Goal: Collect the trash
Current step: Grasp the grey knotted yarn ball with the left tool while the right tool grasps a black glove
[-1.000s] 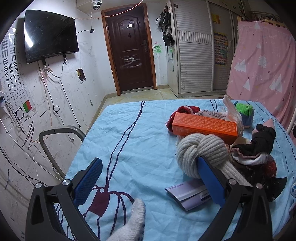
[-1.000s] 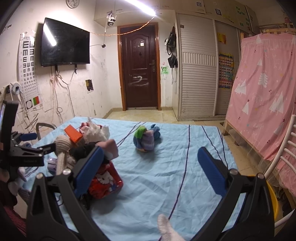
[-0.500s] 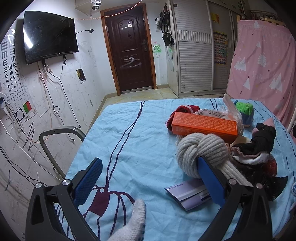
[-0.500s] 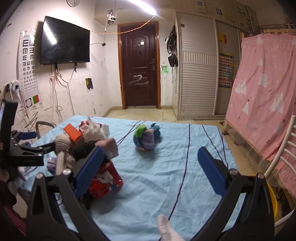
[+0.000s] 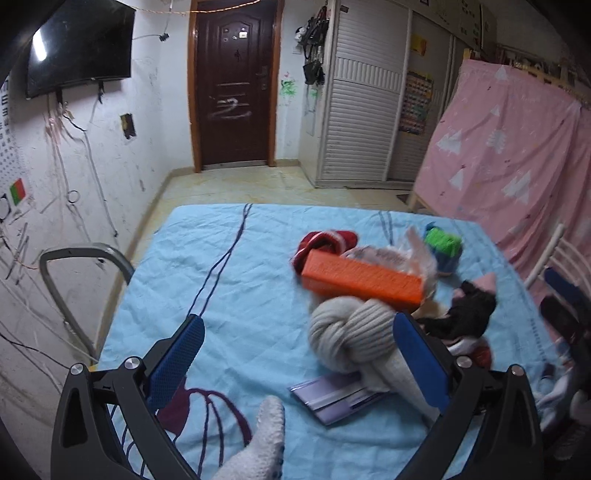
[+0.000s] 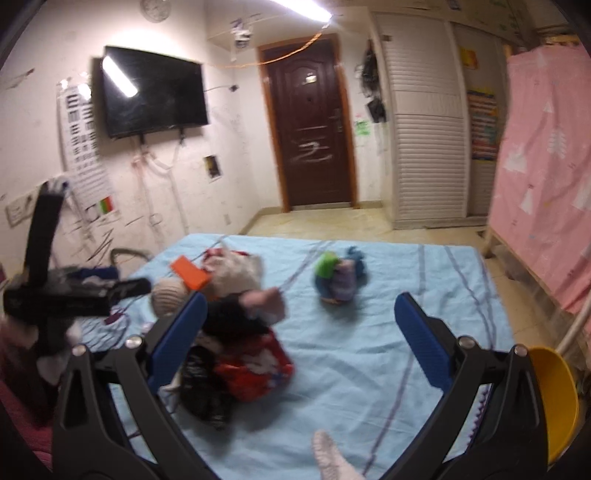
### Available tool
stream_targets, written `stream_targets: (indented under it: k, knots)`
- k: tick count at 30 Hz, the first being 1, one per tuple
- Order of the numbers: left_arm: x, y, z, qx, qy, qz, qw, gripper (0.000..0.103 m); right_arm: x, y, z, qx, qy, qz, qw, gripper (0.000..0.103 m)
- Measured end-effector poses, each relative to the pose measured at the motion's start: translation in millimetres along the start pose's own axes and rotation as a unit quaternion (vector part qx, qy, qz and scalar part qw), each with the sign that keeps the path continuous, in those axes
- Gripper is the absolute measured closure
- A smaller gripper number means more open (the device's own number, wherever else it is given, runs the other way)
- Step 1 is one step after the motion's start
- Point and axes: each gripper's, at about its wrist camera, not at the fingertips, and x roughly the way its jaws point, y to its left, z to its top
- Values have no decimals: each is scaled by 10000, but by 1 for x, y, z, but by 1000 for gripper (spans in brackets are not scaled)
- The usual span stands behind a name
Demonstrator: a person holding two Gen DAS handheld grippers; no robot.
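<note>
Left wrist view: our left tool (image 5: 295, 365) hovers with fingers spread wide, nothing between them, over the bed (image 5: 258, 295); purple packet (image 5: 338, 397) lies just beneath the knotted sweater (image 5: 351, 336). Right tool (image 6: 297, 338) likewise spread.

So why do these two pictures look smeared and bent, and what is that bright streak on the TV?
Left wrist view: mild motion blur on the orange box, and the fisheye lens curves the door. Right wrist view: heavier blur on the clothes pile, and the streak on the TV is the reflected ceiling light.
</note>
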Motion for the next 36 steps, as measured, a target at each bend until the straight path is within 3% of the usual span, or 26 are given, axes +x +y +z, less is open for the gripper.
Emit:
stream_targets:
  k: [2, 7, 14, 19, 22, 23, 26, 27, 33, 36]
  knots:
    - [3, -2, 10, -3, 97, -158, 9998, 10, 5, 8, 3, -46, 145, 288, 9995, 5]
    - [24, -10, 19, -160, 756, -569, 9954, 10, 26, 23, 3, -62, 667, 744, 9950, 5]
    - [53, -13, 9, -337, 1453, -780, 9857, 10, 49, 24, 3, 176, 1084, 893, 9899, 5]
    - [67, -10, 9, -551, 1641, -1055, 9792, 12, 67, 21, 6, 252, 1331, 845, 9872, 5]
    - [74, -12, 9, -574, 1704, -1146, 9770, 25, 77, 21, 8, 277, 1437, 816, 9859, 5]
    - [76, -13, 8, -592, 1735, -1204, 9756, 31, 80, 22, 7, 256, 1500, 786, 9852, 7]
    - [76, -16, 7, -516, 1707, -1166, 9770, 43, 86, 23, 5, 234, 1638, 772, 9832, 24]
    - [75, -15, 7, -538, 1676, -1167, 9774, 49, 87, 23, 5, 269, 1641, 801, 9828, 25]
    - [68, -8, 4, -683, 1590, -1304, 9762, 50, 86, 29, 7, 206, 1551, 859, 9839, 46]
    - [58, -7, 5, -670, 1492, -1308, 9778, 50, 79, 30, 10, 163, 1411, 793, 9867, 48]
